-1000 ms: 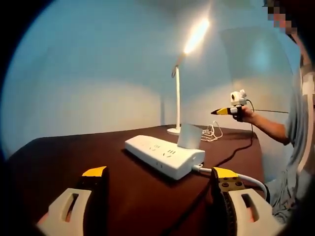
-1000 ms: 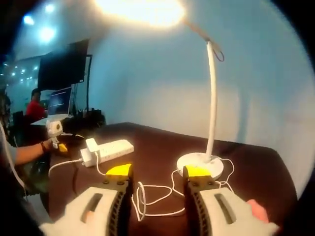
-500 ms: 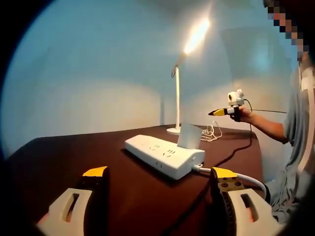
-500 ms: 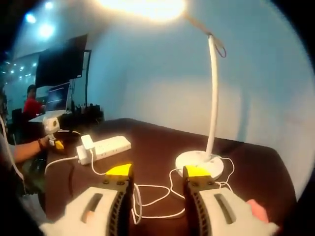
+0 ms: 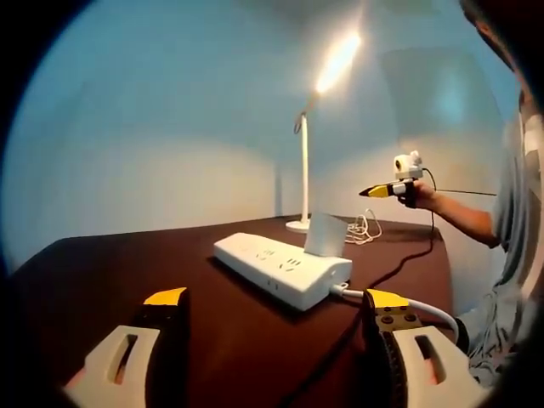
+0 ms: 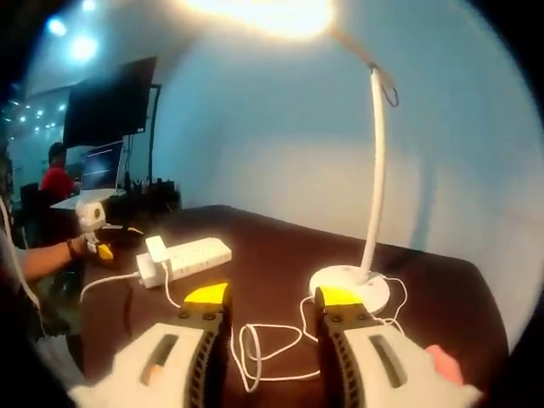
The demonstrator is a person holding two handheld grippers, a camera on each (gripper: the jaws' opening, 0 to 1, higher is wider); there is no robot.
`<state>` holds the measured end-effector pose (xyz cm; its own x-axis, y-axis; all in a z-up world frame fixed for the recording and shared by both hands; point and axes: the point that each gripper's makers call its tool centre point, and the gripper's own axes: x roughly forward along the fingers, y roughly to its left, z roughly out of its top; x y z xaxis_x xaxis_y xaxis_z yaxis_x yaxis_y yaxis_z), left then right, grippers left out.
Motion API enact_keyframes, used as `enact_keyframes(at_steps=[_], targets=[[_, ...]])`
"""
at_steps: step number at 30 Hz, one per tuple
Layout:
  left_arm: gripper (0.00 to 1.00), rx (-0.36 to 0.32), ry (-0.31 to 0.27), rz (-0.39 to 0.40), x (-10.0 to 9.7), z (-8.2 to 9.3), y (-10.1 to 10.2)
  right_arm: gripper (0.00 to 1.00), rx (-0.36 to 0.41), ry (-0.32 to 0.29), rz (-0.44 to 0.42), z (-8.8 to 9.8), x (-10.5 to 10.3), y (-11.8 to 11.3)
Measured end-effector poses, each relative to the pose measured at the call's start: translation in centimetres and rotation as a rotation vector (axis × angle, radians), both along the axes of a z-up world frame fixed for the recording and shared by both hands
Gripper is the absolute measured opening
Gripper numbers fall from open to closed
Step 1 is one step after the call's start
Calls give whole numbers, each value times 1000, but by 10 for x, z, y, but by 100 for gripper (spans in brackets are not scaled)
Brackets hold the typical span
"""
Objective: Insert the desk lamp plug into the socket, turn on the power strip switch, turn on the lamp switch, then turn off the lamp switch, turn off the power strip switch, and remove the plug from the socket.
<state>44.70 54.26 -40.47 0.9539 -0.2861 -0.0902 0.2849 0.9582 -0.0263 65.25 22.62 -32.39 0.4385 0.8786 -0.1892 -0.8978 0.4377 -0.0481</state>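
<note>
A: Where is the desk lamp (image 6: 371,183), and is it lit?

B: It stands on the dark brown desk (image 5: 110,263). In the right gripper view its round white base (image 6: 349,286) sits near the far edge of the desk, just beyond the right gripper (image 6: 264,297). The thin white pole rises from the base and bends, and the lamp head (image 6: 263,13) glows bright at the top. In the left gripper view the same lamp is behind the power strip, with its head lit.

A: And the power strip (image 5: 281,269)?

B: It is a long white block that lies flat on the desk, ahead of the left gripper (image 5: 272,299). A white plug (image 5: 324,235) stands in the socket at its near end. A thick white cable (image 5: 399,302) leaves that end toward the desk edge. In the right gripper view the strip lies farther to the left part of the desk.

A: What about the lamp's cord (image 6: 272,348)?

B: It is a thin white wire that lies in loose loops on the desk between the lamp base and the strip.

A: How do the jaws stand?

B: The left gripper's yellow-tipped jaws are wide apart and hold nothing. The right gripper's jaws are also apart, with a narrower gap, and hold nothing; it hovers above the cord.

A: Anything else?

B: A monitor (image 6: 106,106) stands in the background.
</note>
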Motion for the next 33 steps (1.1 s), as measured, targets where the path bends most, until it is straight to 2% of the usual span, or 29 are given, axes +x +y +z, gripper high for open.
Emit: enact_keyframes(at_steps=[8,16,18,30,33], targets=[[79,-13,-3,2,1,1,1,40,10,-6,-8,5,-2,-2],[79,-8,-10,2,-7,8,-30,40,2,-15,-13,7,-2,-5],[79,-9,-9,1,-6,7,-25,40,-3,-15,-14,6,-1,-5],[79,-14,-22,0,-11,14,-49,40,-11,-17,2,4,-6,4],[79,-15,-20,-3,-8,12,-38,40,-10,-19,-1,5,-5,3]])
